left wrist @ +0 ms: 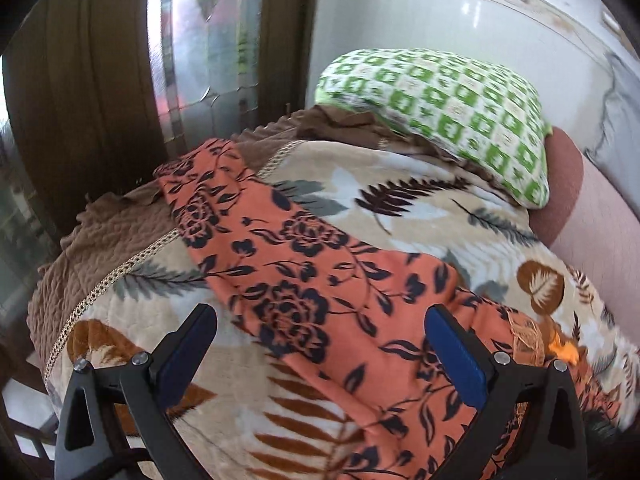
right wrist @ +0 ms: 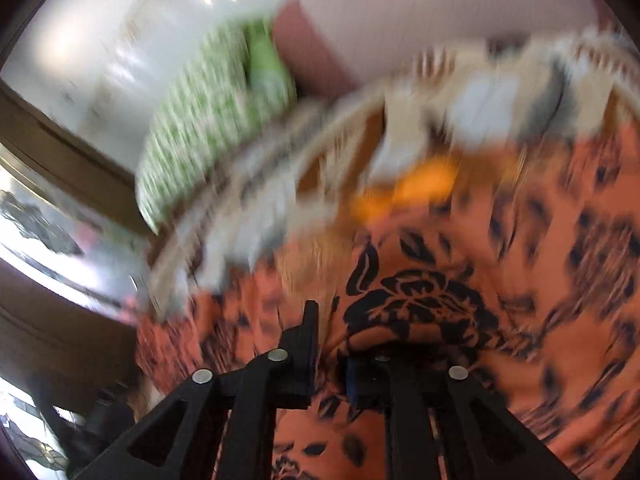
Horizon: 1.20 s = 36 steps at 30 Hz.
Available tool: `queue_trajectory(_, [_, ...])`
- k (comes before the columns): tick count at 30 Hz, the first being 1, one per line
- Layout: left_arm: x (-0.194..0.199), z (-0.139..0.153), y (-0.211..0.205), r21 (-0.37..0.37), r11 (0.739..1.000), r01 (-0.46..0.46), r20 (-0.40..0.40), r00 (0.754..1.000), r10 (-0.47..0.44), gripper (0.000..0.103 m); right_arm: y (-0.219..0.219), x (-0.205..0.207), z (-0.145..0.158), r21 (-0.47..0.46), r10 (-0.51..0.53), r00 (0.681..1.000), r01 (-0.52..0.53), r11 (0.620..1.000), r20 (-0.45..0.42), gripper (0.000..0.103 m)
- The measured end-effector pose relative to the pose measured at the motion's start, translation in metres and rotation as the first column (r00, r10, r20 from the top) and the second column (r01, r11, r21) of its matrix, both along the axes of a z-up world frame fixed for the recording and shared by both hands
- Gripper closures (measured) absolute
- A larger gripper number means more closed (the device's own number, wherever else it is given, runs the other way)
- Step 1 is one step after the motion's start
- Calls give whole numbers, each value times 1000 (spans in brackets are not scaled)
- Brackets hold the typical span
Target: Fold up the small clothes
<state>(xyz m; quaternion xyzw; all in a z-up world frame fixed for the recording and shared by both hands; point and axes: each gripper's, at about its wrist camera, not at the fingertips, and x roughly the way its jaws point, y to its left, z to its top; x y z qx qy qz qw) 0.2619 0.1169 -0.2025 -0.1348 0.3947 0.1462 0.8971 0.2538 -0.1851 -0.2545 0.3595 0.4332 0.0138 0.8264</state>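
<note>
Left wrist view. Your left gripper hangs over the bed with its jaws spread wide, blue pads facing each other, nothing between them but air. Below and between the fingers lies the orange floral garment, salmon-orange cloth printed with dark navy roses and leaves. It runs as a long band from the upper left, near the brown quilted edge of the bedcover, down toward the lower right corner of the frame. It lies flat on the leaf-print blanket, cream with grey and brown fern shapes. A bright orange scrap shows at the garment's right edge, just beyond your right-hand finger. Farther back a green-and-white checked pillow rests against a rust-coloured bolster. A white tiled wall and a dark wooden frame stand behind.

Right wrist view. Heavy motion blur here. Your right gripper sits low over the same orange floral garment, jaws only narrowly apart. The left finger stands clear; the right one is mostly buried under a hump of the cloth. Fabric fills the gap and bulges over it, so you appear to have the garment pinched, though you cannot tell for certain whether the pads press on it. The pillow smears green at upper left, the blanket across the top.
</note>
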Motion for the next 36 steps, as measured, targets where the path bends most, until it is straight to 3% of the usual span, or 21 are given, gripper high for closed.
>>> queue_trajectory(1, [1,0,4,-7,1000,-4,-1,1000,4,0,12,2,-11,4,12,999,-12,1000,-52,39])
queue_trajectory(3, [1,-1,13,-20,1000,-15,-4,1000,15,0,26,2,-27,69,52,997,-48,996,-53,10])
queue_trajectory(7, [0,-2,19,-42,999,-18,-7,1000,17,0,38,-14,-23,8,147,989,-147,989,-6,8])
queue_trajectory(11, [-2,1,10,-38,999,21,13,1000,-20,0,12,-47,-16,75,198,977,-204,976,79,8])
queue_trajectory(14, [-4,6,-9,-13,997,77,47,996,-77,0,-27,-78,-6,109,151,976,-168,980,155,8])
queue_trajectory(17, [-7,9,-40,10,982,190,75,979,-190,0,-68,-106,-4,114,7,982,-30,993,190,8])
queue_trajectory(20, [-11,7,-83,52,942,333,85,938,-336,0,-111,-120,-22,209,-136,973,96,973,186,20])
queue_trajectory(22, [-15,2,-114,82,901,426,80,898,-432,0,-136,-125,-42,280,-212,965,163,946,154,24])
queue_trajectory(24, [-19,-8,-147,89,843,531,52,843,-536,0,-157,-128,-65,360,-275,956,222,906,103,30])
queue_trajectory(26, [-24,-16,-171,90,800,593,28,801,-598,0,-172,-125,-96,467,-316,949,283,837,-10,46])
queue_trajectory(28, [-35,-24,-194,124,754,645,9,759,-651,0,-180,-121,-103,526,-331,943,305,794,-46,48])
queue_trajectory(30, [-52,-28,-218,204,697,687,3,712,-702,0,-184,-118,-105,551,-320,944,307,776,-76,48])
queue_trajectory(33, [-74,-35,-247,367,621,693,-10,671,-742,0,-193,-118,-110,574,-319,944,307,759,-83,48])
queue_trajectory(36, [-78,-46,-268,425,572,701,-79,659,-748,0,-202,-126,-115,606,-320,942,312,731,-100,48])
